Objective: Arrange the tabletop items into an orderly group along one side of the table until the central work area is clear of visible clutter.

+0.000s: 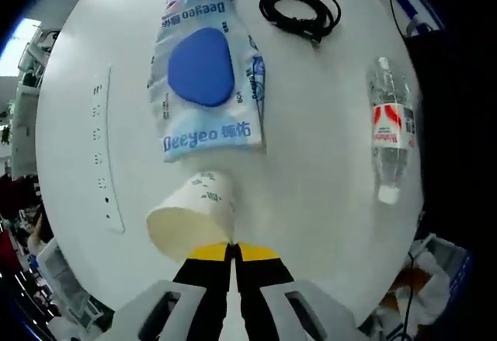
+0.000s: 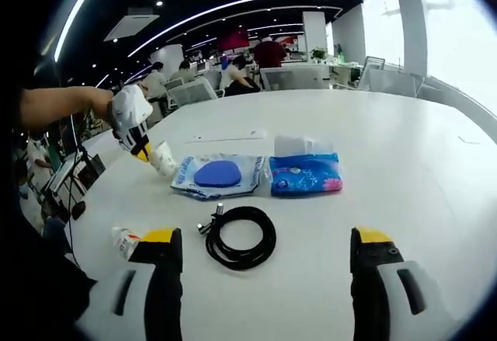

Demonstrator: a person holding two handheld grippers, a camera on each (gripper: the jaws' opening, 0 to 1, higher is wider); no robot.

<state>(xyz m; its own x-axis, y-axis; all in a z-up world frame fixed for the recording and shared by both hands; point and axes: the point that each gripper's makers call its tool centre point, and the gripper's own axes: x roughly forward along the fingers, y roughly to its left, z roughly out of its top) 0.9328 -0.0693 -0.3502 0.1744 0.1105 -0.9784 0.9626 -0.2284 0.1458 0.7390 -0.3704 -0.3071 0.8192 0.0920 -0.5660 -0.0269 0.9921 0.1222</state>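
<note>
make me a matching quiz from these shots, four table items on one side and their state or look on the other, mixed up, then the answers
Things:
1. paper cup
2. water bottle
3. black cable
4. wet-wipes pack

States:
A. coiled into a loop on the white table
B. lying on its side, clear, with a red-and-white label
C. held by its rim in the left gripper, tipped on its side
D. lying flat, with a blue oval flap on top

Pairs: 1-C, 2-B, 3-A, 4-D
</note>
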